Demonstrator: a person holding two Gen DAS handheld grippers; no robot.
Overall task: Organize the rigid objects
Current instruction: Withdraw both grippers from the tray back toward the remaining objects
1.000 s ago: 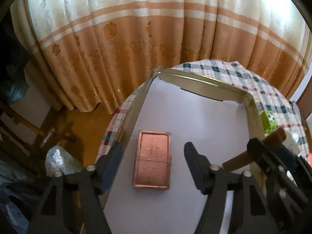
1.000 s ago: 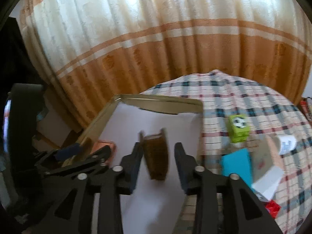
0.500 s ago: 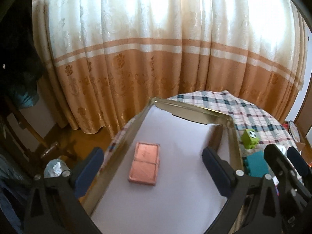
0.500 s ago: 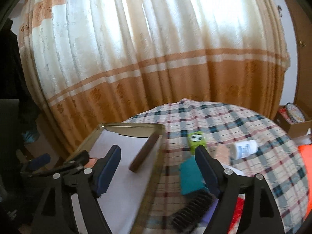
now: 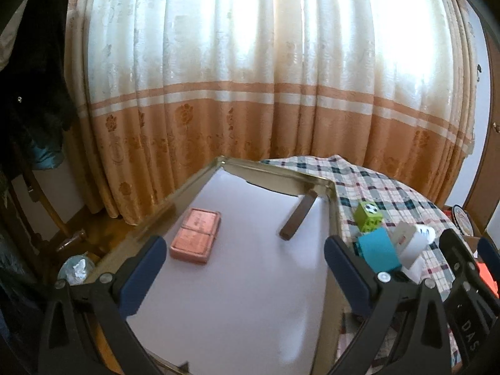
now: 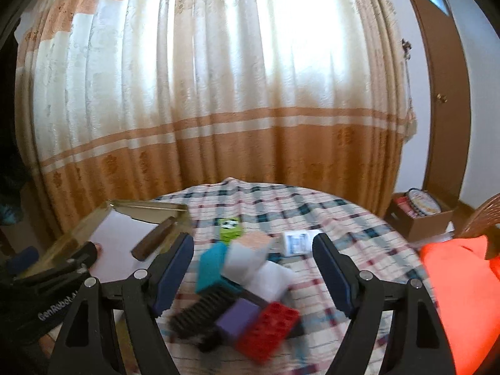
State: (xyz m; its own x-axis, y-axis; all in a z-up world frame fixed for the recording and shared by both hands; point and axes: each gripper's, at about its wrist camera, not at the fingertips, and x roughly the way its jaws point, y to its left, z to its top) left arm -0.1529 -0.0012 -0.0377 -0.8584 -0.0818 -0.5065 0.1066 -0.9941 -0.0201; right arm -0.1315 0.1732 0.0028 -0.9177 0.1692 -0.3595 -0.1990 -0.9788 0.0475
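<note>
Both tongs wide open and empty over the bench.

My left tongs (image 5: pixel 240 268) give me the tray (image 5: pixel 275 175) whole: copper tin (image 5: pixel 195 234) near-left on its white liner, brown bar (image 5: pixel 297 218) at the far right corner. My right tongs (image 6: pixel 253 268) show only the tray's far end, but reveal the loose pile: green cube (image 6: pixel 230 228), teal block (image 6: pixel 211 265), red brick (image 6: pixel 267 328), black comb (image 6: pixel 203 309), white bottle (image 6: pixel 297 241).

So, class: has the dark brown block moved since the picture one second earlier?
Yes. Then it stood between the right tool's fingers over the tray's middle; now the dark brown block lies released, leaning into the tray's far right corner.
</note>
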